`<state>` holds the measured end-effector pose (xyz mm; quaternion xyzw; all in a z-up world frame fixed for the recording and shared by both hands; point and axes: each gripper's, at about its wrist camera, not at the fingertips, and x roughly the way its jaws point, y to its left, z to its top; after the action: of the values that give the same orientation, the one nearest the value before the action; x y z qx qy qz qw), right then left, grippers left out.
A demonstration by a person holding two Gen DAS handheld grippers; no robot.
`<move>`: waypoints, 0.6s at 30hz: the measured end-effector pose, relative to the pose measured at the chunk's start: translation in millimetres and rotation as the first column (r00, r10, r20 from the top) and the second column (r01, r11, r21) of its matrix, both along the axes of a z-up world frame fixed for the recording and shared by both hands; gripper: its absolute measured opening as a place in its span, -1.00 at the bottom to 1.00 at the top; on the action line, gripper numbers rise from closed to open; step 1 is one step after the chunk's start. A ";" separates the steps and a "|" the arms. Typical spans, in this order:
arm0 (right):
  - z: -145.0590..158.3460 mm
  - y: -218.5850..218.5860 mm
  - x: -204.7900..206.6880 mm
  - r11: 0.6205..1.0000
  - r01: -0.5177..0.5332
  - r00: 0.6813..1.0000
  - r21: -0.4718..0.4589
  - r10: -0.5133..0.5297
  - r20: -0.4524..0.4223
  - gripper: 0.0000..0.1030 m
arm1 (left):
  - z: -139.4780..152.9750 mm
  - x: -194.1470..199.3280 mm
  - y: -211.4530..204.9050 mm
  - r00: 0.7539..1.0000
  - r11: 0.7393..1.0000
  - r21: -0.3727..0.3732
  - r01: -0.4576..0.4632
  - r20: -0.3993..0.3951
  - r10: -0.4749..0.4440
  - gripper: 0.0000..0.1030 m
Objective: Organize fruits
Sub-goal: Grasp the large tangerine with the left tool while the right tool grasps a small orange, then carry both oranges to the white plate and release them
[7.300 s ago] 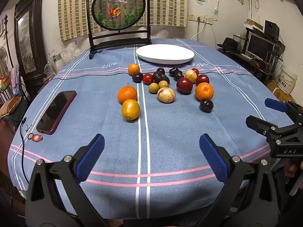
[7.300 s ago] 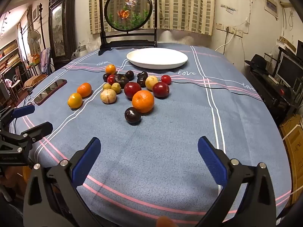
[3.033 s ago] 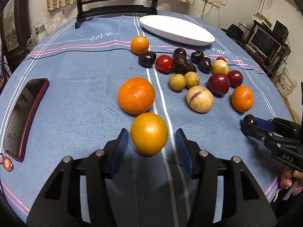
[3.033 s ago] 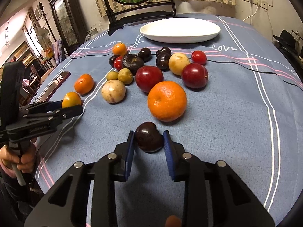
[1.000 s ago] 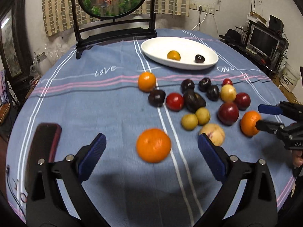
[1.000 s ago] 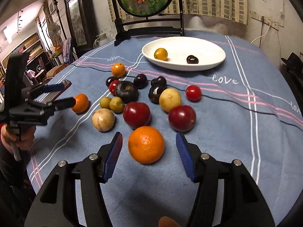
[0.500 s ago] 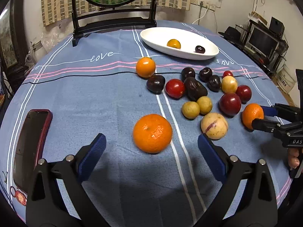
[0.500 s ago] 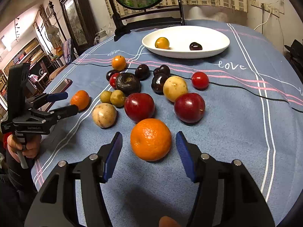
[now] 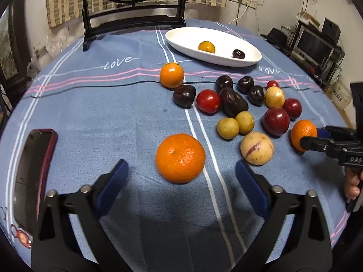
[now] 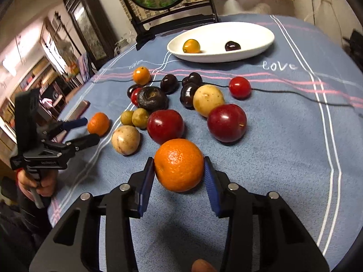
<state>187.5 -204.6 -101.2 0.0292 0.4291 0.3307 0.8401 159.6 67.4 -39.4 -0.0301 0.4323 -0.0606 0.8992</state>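
the right hand-held gripper (image 10: 179,172) is clamped on an orange (image 10: 179,165) at the near edge of the fruit pile on the desk (image 10: 283,158). the left hand-held gripper (image 9: 181,176) stands wide apart around a second orange (image 9: 180,157), not touching it. the white plate (image 9: 181,42) at the far side holds a small orange fruit (image 9: 206,46) and a dark plum (image 9: 238,54). a phone (image 9: 34,172) lies at the left.

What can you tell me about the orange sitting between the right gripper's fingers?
The orange is round, bright, with dimpled glossy peel. It sits between the right gripper blue pads, which close against both its sides; its shadow falls on the blue tablecloth beneath. The nearest dark red plum lies just beyond, apparently not touching.
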 end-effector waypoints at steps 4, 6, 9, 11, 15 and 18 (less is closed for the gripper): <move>1.1 -0.2 -1.1 1.000 0.000 1.000 0.006 0.000 0.005 -0.17 | -5.3 7.5 7.7 0.999 0.999 -0.042 -0.015 -0.035 0.014 0.29; 0.6 -0.2 -0.9 1.000 0.000 1.000 0.010 0.000 -0.002 -0.17 | -7.2 9.0 6.1 0.999 0.999 -0.039 -0.013 -0.044 0.012 0.28; 0.4 -0.7 -0.1 1.000 -0.001 1.000 0.015 0.001 -0.009 -0.17 | -7.4 12.2 2.8 0.999 1.000 -0.017 -0.010 -0.048 0.009 0.29; 0.4 -1.4 0.1 1.000 -0.003 1.000 0.016 0.003 -0.009 -0.17 | -8.3 16.4 2.1 0.998 1.000 -0.009 -0.014 -0.054 0.014 0.28; 0.4 -3.0 -0.1 1.000 0.000 1.000 0.019 0.000 -0.010 -0.17 | -8.6 19.1 0.2 0.998 1.000 0.011 -0.017 -0.056 0.018 0.16; 0.2 -3.9 0.2 1.000 0.002 1.000 0.020 -0.002 -0.011 -0.17 | -7.8 18.3 -2.3 0.999 1.000 0.024 -0.007 -0.050 0.008 -0.07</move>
<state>187.6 -208.5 -101.0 0.0400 0.4303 0.3338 0.8377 177.9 65.1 -47.2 -0.0226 0.4554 -0.0514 0.8885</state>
